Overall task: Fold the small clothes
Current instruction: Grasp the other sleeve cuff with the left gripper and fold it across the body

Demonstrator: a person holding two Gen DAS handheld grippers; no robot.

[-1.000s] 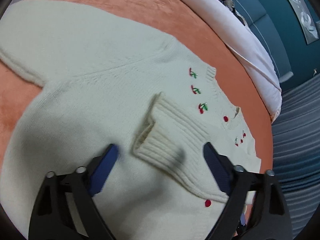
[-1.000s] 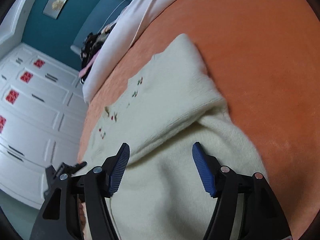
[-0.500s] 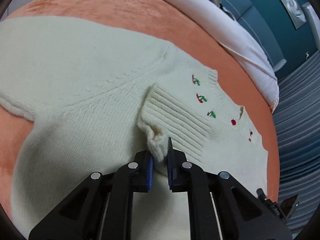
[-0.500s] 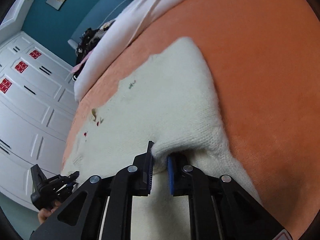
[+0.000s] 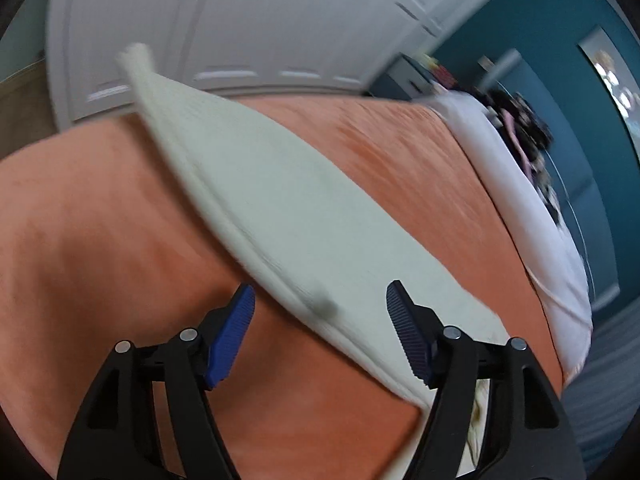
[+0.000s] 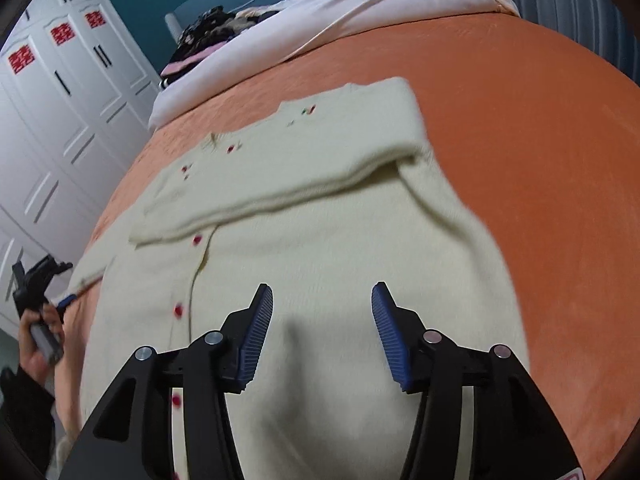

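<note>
Now the right gripper (image 6: 322, 320) tilts down over the cream knitted cardigan (image 6: 320, 240), its blue pads (image 6: 256, 336) spreading with nothing between them. Left of the cardigan's hem, a hand (image 6: 38, 344) grips the left gripper (image 5: 320, 336), jaws likewise opening, empty (that view is blurred). Across the orange bedspread (image 6: 520, 152) the cardigan lies flat, one sleeve folded over its red-buttoned front, cherry motifs near the collar.

Left wrist view motion-blurred throughout; cardigan (image 5: 304, 224) shows no stitch detail, its lower end hidden behind the left gripper (image 5: 320, 308). Right wrist view: cardigan hem cut off by bottom edge; embroidery (image 6: 308, 110) too small to identify.
</note>
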